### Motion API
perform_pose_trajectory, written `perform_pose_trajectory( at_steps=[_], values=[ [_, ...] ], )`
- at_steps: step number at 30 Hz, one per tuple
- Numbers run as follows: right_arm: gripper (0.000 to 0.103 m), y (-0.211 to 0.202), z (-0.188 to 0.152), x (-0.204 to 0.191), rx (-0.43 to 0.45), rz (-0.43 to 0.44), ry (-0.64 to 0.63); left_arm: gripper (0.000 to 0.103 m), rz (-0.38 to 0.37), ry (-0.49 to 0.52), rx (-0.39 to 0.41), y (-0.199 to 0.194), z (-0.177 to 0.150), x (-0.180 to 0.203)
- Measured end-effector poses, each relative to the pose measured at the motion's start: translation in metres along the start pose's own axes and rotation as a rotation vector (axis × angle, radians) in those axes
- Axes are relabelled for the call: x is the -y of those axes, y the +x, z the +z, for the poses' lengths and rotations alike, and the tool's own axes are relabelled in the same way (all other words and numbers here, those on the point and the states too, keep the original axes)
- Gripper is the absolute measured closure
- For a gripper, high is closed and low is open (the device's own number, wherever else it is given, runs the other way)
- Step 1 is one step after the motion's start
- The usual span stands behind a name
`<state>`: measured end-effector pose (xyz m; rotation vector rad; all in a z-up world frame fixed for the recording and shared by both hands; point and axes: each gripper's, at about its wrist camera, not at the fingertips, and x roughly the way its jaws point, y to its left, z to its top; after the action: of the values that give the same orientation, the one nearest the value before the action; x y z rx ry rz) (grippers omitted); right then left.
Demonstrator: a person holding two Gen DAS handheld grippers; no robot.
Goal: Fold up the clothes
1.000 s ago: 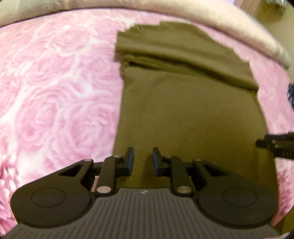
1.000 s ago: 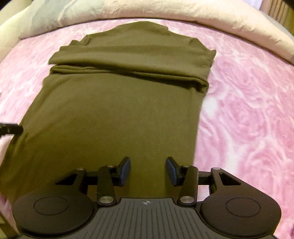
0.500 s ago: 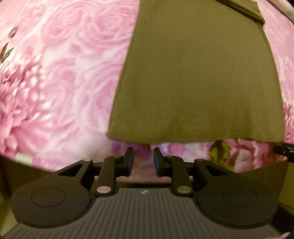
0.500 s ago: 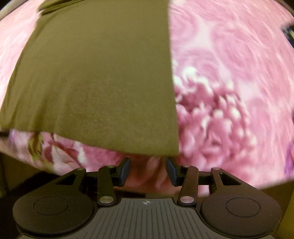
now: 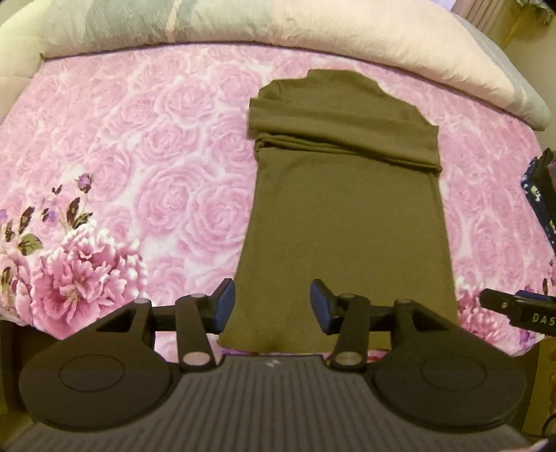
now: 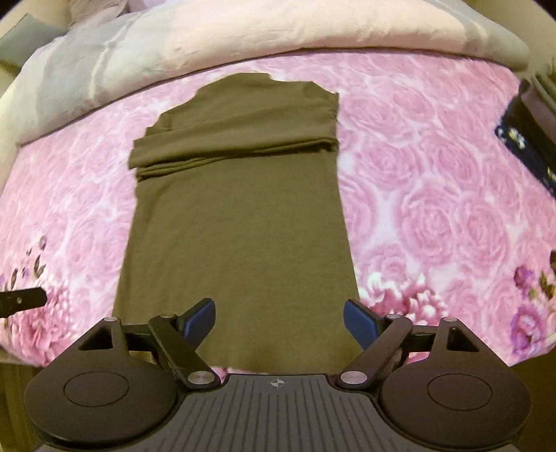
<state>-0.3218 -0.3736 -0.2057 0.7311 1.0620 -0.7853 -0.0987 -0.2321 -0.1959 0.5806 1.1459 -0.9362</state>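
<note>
Both grippers hover at the near bed edge with jaws spread wide, holding nothing: the left gripper over the shirt's near-left hem corner, the right gripper over its near-right corner. The shirt lies flat on the sheet, sleeves folded across its far end. Bare sheet flanks both long edges. A duvet borders the far side.

Pink rose-print bedsheet, pale rumpled duvet along its far edge, dark patterned item at right.
</note>
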Motion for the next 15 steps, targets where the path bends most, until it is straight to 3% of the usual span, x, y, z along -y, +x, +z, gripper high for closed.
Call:
perform_pose_trajectory(
  at_steps=[6, 15],
  values=[
    [0.019, -0.021, -0.016, -0.002, -0.021, 0.016, -0.083, 0.058, 0.02, -0.009, 0.005, -0.022, -0.02, 0.025],
    [0.019, -0.046, -0.051, 0.033, -0.053, 0.038, -0.129, 0.057, 0.03, -0.005, 0.024, -0.05, -0.061, 0.082]
  ],
)
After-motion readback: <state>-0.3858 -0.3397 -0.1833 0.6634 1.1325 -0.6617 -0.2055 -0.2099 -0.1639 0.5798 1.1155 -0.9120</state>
